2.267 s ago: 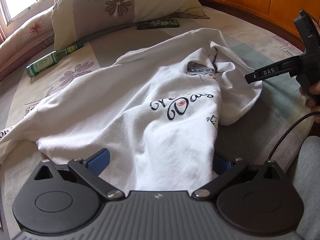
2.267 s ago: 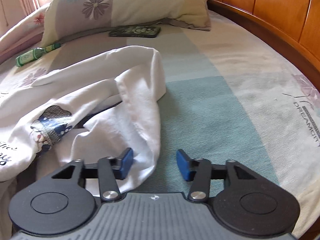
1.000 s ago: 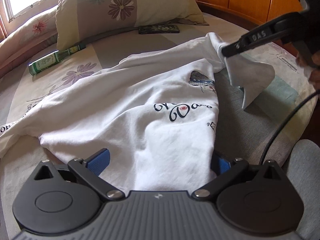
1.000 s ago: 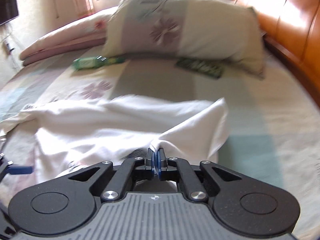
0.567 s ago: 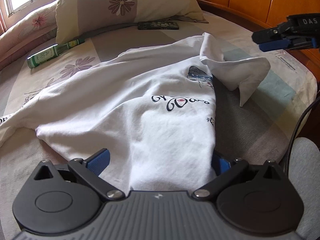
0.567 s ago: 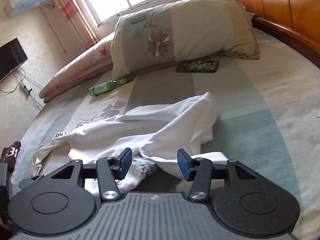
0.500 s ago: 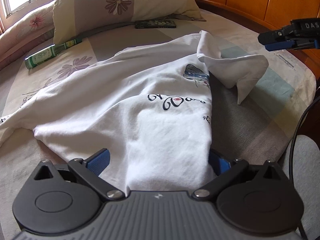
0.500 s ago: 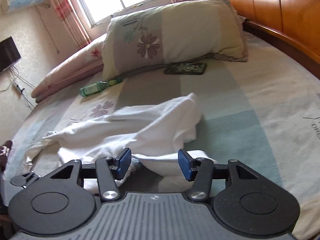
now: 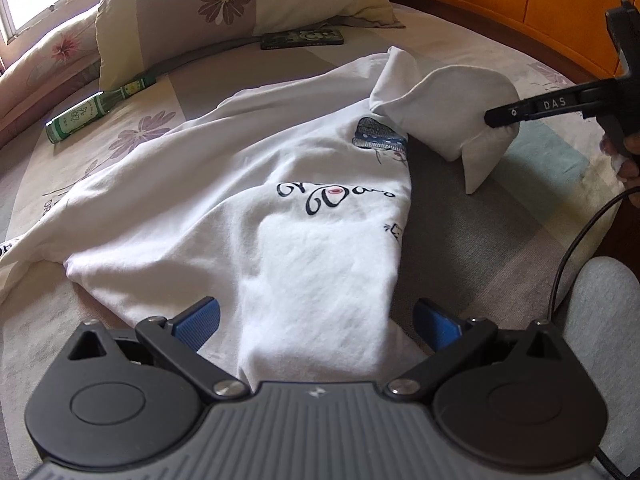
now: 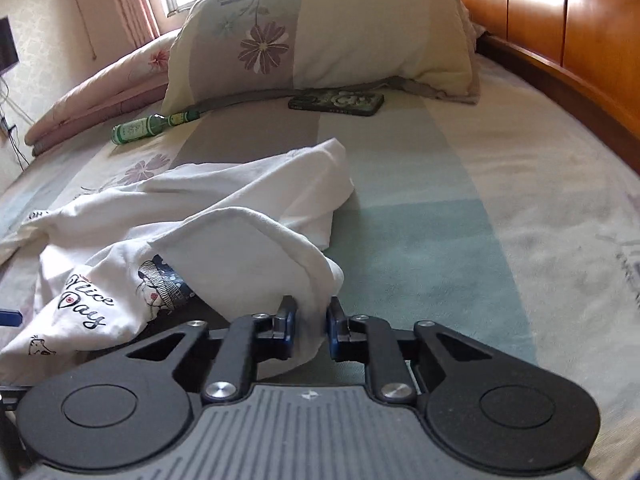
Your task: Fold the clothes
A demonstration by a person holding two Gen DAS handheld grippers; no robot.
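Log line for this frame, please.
left gripper: open, around shirt hem | right gripper: shut on sleeve | white T-shirt: crumpled on bed, unfolded

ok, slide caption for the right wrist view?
Right gripper pinching a sleeve of the white T-shirt on the bed.

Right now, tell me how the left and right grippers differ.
The left gripper has its blue fingers spread wide, with the white shirt lying loose between them; the right gripper is shut on a fold of the shirt. The left sits low at the shirt's near end; the right holds its fold up off the bed. Both are black with blue pads and work the same shirt.
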